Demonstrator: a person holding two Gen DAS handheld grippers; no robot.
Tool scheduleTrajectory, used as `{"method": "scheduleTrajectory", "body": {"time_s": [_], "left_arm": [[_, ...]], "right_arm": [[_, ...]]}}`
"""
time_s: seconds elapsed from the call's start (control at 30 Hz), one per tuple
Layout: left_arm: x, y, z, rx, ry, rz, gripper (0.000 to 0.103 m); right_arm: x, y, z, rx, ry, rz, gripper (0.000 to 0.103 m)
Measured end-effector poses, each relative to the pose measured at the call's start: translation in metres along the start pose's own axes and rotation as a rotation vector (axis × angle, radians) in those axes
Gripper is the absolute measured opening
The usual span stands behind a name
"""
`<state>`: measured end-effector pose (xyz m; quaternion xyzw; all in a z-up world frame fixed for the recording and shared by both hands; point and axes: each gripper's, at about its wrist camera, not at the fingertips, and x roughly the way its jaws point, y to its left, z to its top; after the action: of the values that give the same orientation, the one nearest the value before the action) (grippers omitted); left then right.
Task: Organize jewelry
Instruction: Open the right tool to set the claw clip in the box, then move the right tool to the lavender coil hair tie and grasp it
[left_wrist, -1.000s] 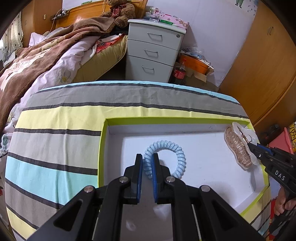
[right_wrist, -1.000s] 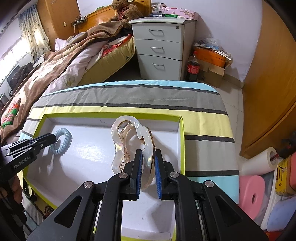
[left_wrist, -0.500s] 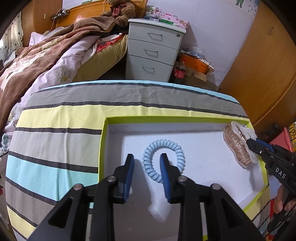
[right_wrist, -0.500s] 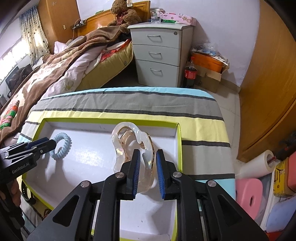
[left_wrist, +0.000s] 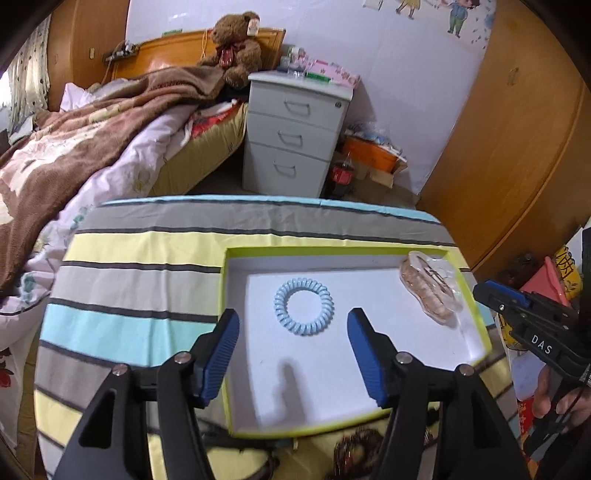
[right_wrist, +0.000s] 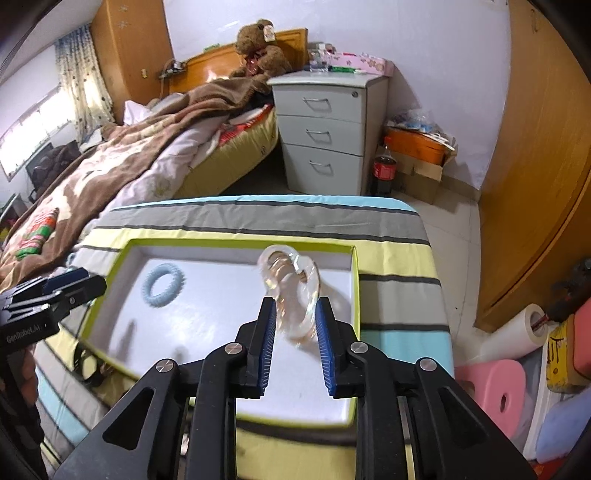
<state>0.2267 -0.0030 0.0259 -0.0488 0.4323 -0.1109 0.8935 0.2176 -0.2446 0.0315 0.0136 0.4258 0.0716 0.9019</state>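
Observation:
A white tray with a lime-green rim (left_wrist: 332, 251) (right_wrist: 236, 242) lies on a striped cloth. A light blue spiral hair tie (left_wrist: 303, 312) (right_wrist: 164, 286) lies flat in its left part. A clear bag of gold-coloured jewelry (left_wrist: 432, 291) (right_wrist: 291, 291) lies in its right part. My left gripper (left_wrist: 291, 354) is open and empty, raised just behind the hair tie. My right gripper (right_wrist: 295, 347) is open, its fingers either side of the bag's near end without clamping it. It also shows in the left wrist view (left_wrist: 517, 314).
The striped cloth (left_wrist: 147, 266) covers a small table that ends just past the tray. Dark bracelets (left_wrist: 354, 450) (right_wrist: 86, 363) lie at the near edge. A bed (right_wrist: 110, 166), a grey drawer unit (right_wrist: 325, 125) and a wooden wardrobe (right_wrist: 535, 184) stand beyond.
Both grippers opened and pulled back and up. The left one let go of the hair tie, the right one released the jewelry bag; both items now rest in the tray.

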Motion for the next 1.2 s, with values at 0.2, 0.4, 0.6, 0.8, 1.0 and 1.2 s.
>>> {"method": "scheduleTrajectory", "body": {"time_s": [0.2, 0.4, 0.6, 0.8, 1.0, 1.2], "left_arm": [[-0.04, 0.005, -0.025, -0.006, -0.055, 0.003, 0.073], [-0.066, 0.015, -0.055, -0.016, -0.074, 0.011, 0.074], [-0.089, 0.038, -0.083, -0.066, -0.089, 0.044, 0.074], [-0.098, 0.061, -0.109, -0.134, -0.086, 0.063, 0.076], [-0.095, 0.071, -0.126, -0.174, -0.068, 0.057, 0.076], [-0.09, 0.073, -0.136, -0.179, -0.041, 0.055, 0.076]], "right_arm": [[-0.031, 0.002, -0.026, 0.016, -0.028, 0.032, 0.024], [-0.054, 0.006, -0.053, 0.006, -0.038, 0.043, 0.038], [-0.066, 0.014, -0.089, -0.026, -0.021, 0.043, 0.04], [-0.066, 0.02, -0.122, -0.063, 0.023, 0.045, 0.04], [-0.061, 0.019, -0.143, -0.075, 0.072, 0.049, 0.04], [-0.056, 0.025, -0.158, -0.11, 0.102, 0.033, 0.04]]}}
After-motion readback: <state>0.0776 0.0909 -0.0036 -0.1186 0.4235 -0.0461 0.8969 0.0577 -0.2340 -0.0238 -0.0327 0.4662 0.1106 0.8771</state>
